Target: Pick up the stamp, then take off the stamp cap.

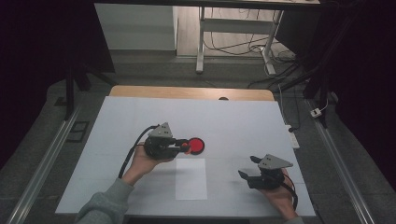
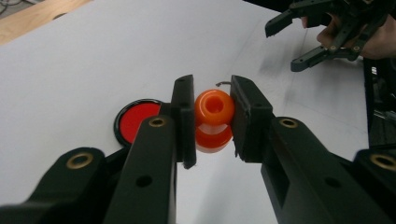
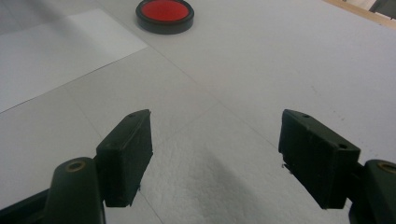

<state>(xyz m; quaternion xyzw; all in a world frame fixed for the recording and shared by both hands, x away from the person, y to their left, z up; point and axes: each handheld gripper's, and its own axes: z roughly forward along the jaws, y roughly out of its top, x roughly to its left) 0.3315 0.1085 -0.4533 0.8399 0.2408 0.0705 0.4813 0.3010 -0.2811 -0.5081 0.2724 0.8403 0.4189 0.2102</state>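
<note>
Clamped between the 2 jaws of the left gripper (image 2: 212,119), the orange plastic spool (image 2: 214,119) hangs just above the white table (image 1: 243,121), beside the red disc (image 2: 136,122). It looks light, stiff and glossy, so grip the waist squarely. The right gripper (image 3: 215,158) stands wide, empty.

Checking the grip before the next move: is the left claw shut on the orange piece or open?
Shut: the left claw has both pads pressed against the orange piece.

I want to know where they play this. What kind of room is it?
Probably a lab or workshop: a white-covered table, bare desk frames with loose cables on the floor behind, and dark surroundings.
</note>
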